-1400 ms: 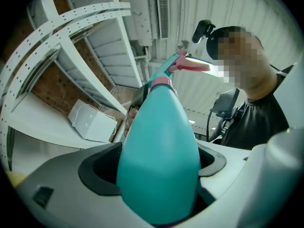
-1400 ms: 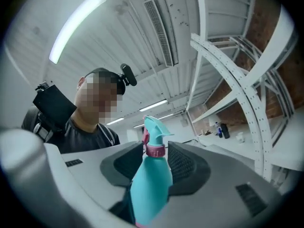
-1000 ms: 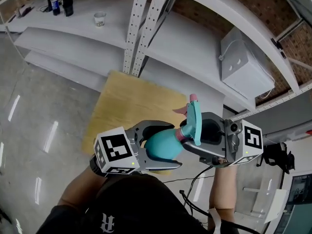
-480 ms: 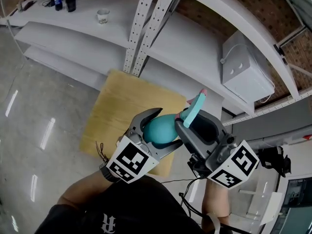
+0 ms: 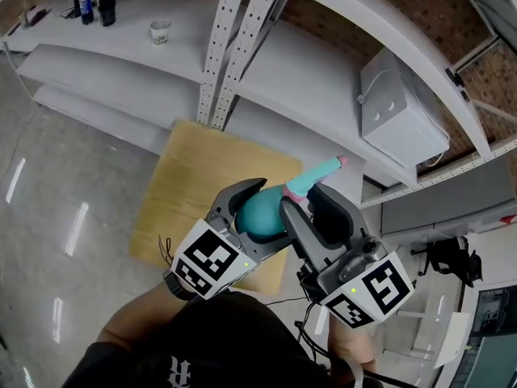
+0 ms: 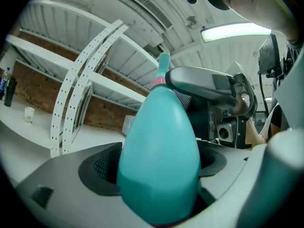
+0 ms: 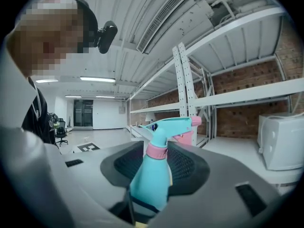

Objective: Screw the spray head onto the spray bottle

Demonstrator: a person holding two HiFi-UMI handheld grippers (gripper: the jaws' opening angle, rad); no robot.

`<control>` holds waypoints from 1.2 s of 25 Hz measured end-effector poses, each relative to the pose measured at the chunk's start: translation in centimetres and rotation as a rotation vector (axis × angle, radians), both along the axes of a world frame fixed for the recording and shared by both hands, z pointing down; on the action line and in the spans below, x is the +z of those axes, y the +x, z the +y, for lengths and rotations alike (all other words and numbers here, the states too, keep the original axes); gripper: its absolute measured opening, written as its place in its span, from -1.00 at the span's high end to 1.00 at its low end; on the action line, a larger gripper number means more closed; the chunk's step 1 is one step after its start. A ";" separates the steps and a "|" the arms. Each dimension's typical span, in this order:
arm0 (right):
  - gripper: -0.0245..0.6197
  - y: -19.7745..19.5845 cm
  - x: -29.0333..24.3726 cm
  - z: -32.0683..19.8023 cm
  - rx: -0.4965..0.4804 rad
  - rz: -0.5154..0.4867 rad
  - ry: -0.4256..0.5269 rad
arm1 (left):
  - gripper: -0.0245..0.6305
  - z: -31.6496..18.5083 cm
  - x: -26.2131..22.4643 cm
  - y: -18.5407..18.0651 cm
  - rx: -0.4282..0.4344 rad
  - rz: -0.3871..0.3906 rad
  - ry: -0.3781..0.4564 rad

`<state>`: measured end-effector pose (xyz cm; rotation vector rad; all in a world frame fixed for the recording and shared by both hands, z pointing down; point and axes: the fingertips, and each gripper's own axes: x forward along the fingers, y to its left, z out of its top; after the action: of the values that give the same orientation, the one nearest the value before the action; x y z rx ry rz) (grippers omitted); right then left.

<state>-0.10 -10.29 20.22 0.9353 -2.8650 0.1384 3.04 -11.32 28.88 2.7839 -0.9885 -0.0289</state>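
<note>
Grip on the spray bottle (image 6: 159,156) is on your left side: your left gripper (image 5: 271,214) is clenched on the teal body, with both pads pressed against its wide lower part. The bottle sticks out of the jaws with its neck pointing away from you and to your right. Your right gripper (image 5: 300,195) comes in from the right and is clamped on the spray head (image 7: 167,125). Its jaws are closed at the pink collar (image 7: 156,151), where the head meets the bottle's neck. The collar sits on the neck, but no view shows how far it is threaded on. The head's pink-tipped nozzle (image 5: 340,162) points away from you toward the shelving (image 5: 215,47). You hold bottle and head together up in the air, above the near corner of a wooden board (image 5: 190,184) that lies lower down in front of the shelves. The two grippers sit close together just in front of your body. On the shelves beyond there is a white box (image 5: 401,111) to the right and a small cup (image 5: 160,31) well off to the left
</note>
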 end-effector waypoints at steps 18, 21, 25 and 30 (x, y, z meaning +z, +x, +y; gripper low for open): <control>0.50 -0.1 -3.1 3.4 -0.006 -0.080 0.122 | -0.40 -0.2 -0.4 -0.6 0.075 0.070 -0.010; 0.50 3.5 -6.5 4.6 -0.088 -0.251 0.155 | -0.40 1.1 -1.2 -0.5 0.195 0.120 -0.016; 0.50 8.5 -8.1 3.7 -0.297 -0.479 0.092 | -0.40 3.4 -2.5 -0.7 0.362 0.169 -0.012; 0.50 7.8 -6.1 1.9 -0.672 -0.587 -0.066 | -0.40 7.4 -4.3 0.5 0.624 0.238 -0.032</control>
<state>7.66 -8.36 14.12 -0.1577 -3.4810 0.4987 3.53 -3.97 24.54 2.8395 -0.0483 -0.2441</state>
